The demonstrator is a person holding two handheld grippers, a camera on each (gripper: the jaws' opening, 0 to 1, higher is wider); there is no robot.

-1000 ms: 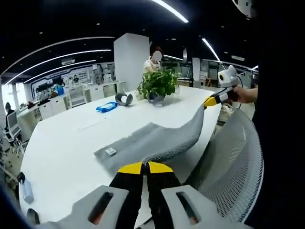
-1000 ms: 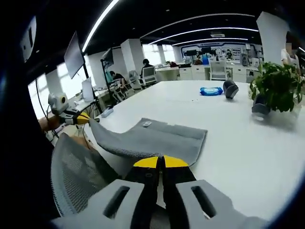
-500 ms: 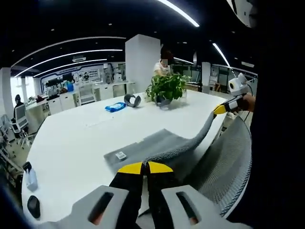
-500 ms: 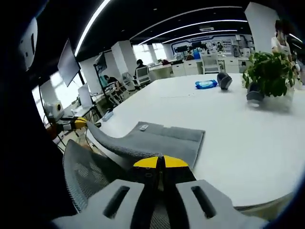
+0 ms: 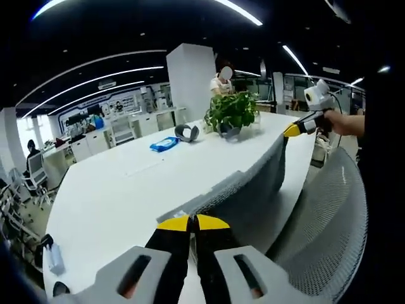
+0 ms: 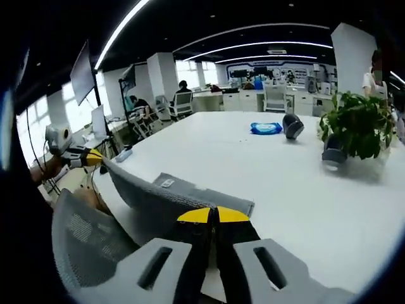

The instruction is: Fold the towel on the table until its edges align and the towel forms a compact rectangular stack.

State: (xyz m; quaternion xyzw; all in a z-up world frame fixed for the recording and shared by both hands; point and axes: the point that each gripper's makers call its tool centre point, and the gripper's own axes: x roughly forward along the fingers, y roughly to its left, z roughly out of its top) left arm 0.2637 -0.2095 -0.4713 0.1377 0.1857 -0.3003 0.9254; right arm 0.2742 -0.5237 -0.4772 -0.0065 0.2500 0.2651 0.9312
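Left gripper view: the left gripper [image 5: 192, 222], jaws closed on the near corner of the grey towel [image 5: 253, 187], looks across to the right gripper [image 5: 296, 128], held in a hand [image 5: 345, 122] and pinching the far corner. Right gripper view: the mirror arrangement, with the right gripper [image 6: 212, 215] clamping the towel [image 6: 171, 197] and the left gripper [image 6: 88, 158] at its other end. The towel hangs lifted between them along the edge of the white table [image 5: 114, 196], above a mesh chair [image 5: 329, 228]. On the table stand a potted plant [image 6: 354, 126], a blue packet [image 6: 266, 128] and a dark headset-like object [image 6: 292, 125]. Office desks and ceiling light strips lie behind.
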